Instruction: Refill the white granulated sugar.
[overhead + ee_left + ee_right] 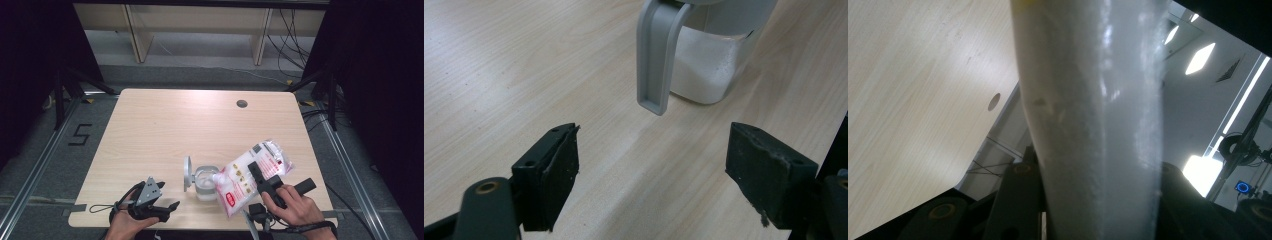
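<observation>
Seen from above: pale wood-grain rectangular table (165, 130), with a small round cable hole (242, 104) toward one o'clock. At the near edge, around five o'clock, a soft white plastic refill bag with red label panels (252, 175), full of white granules, tilted so its corner spout points down toward nine o'clock. Directly under that spout, near six o'clock, a small clear plastic container with a grey flip lid (204, 181), lid swung upright at its nine o'clock side, already part-filled with white granules. Right gripper (265, 184) at five o'clock, fingers pinching the bag across its middle; in the right gripper view the bag bulges between the black pads. Left gripper (167, 207) at seven o'clock, just beside the container but not touching it, fingers (555, 175) spread wide with nothing between them.

Likely risks: container unsteadied, so a nudge from the spout could tip or slide it; too steep a tilt could overshoot the narrow mouth and scatter granules on the table; the soft bag could sag or slip in the pinch.
</observation>
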Available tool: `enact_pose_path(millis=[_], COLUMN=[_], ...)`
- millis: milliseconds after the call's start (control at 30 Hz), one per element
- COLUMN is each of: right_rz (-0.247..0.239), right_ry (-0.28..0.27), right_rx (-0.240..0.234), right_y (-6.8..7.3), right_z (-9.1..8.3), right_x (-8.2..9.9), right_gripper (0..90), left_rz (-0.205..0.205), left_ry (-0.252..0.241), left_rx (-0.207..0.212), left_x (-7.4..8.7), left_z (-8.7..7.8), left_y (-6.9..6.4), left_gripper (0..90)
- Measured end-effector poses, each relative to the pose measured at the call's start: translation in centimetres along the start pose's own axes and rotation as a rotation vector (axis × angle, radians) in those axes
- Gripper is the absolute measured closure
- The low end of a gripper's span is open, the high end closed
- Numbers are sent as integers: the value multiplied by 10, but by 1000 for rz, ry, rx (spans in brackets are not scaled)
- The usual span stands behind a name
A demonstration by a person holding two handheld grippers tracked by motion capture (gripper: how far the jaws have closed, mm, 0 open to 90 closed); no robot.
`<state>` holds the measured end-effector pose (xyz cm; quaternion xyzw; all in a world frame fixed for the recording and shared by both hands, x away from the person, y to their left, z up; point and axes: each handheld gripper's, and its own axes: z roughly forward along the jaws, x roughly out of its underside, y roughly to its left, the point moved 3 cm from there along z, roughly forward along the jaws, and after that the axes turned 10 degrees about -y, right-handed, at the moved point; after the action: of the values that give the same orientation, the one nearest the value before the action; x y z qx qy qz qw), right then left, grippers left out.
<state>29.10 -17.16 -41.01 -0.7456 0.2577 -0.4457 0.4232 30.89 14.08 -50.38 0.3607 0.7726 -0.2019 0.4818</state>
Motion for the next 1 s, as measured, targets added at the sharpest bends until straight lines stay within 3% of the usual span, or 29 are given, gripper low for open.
enact_pose_path(millis=[133,200,267,400,500,533,567,800,1000], right_rz=[-6,18,-8,-13,27,-9,-11,-4,-5], right_ry=[-6,4,-7,-11,4,-9,-11,-9,-11], right_rx=[-1,2,1,2,5,3,2,1,4], right_y=[-1,1,-1,-1,1,-1,-1,-1,-1], right_z=[0,0,0,1,-1,0,0,0,0], right_x=[0,-1,-1,-1,-1,0,0,0,0], right_gripper=[718,719,719,722,724,725,725,729,730], left_rz=[1,0,0,-1,1,-9,-14,16,-8], left_ry=[-1,-2,-1,-1,1,-8,-7,12,-7], left_rx=[-2,-2,-3,-3,-6,-13,-10,-13,-12], left_x=[0,0,0,0,0,0,0,0,0], left_z=[0,0,0,0,0,0,0,-1,1], left_y=[0,0,0,0,1,0,0,2,0], left_gripper=[210,210,209,210,209,210,210,210,209])
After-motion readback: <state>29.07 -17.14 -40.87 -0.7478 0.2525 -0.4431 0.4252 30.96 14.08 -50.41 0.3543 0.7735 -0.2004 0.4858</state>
